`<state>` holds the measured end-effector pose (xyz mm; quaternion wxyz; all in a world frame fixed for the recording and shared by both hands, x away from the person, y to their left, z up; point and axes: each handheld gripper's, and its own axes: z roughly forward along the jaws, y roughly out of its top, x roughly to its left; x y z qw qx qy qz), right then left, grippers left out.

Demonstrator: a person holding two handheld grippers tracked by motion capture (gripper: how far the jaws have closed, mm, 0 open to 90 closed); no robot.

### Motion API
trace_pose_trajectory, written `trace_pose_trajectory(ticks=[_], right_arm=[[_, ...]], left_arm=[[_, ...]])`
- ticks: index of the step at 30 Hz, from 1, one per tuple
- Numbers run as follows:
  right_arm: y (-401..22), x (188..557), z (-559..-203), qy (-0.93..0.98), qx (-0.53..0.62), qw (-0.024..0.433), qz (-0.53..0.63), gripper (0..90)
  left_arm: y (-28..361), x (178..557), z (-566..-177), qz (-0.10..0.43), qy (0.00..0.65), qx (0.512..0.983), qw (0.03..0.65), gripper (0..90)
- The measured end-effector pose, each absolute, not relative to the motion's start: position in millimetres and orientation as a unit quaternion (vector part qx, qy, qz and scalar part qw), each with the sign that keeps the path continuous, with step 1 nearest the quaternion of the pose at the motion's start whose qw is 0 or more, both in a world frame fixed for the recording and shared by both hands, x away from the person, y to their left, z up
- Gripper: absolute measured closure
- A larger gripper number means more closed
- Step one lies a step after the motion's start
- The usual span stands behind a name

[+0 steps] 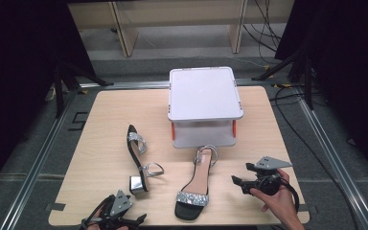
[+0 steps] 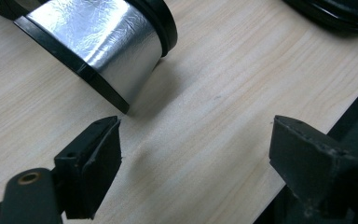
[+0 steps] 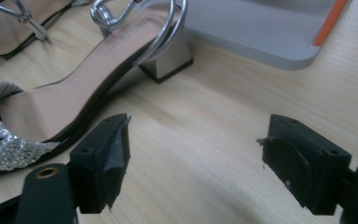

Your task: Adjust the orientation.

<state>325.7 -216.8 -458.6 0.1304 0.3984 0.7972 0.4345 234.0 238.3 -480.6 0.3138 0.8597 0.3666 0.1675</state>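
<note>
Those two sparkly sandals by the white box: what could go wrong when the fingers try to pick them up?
1. The left sandal lies on its side; its smooth silver block heel may slip from the left gripper, whose fingers stand open beside it.
2. The right sandal has its heel close to the lidded white box; the open right gripper could bump the box.
3. The thin ankle straps might snag.

Two sandals [image 1: 141,160] [image 1: 196,184] lie side by side before the box [image 1: 204,103] on the table [image 1: 105,110].
</note>
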Motion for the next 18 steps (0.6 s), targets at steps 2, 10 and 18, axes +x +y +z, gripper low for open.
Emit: trace_pose_trajectory(ticks=[2, 10, 18], right_arm=[[-216, 327, -458, 0.798, 0.388, 0.135, 0.442, 25.3], [-206, 334, -455, 0.805, 0.367, 0.134, 0.446, 31.1], [-183, 354, -453, 0.800, 0.351, 0.102, 0.476, 32.8]], left_arm=[[238, 234, -481, 0.168, 0.366, 0.860, 0.313, 16.5], [239, 235, -481, 0.168, 0.367, 0.861, 0.311, 16.6], [239, 236, -481, 0.172, 0.365, 0.862, 0.306, 16.5]])
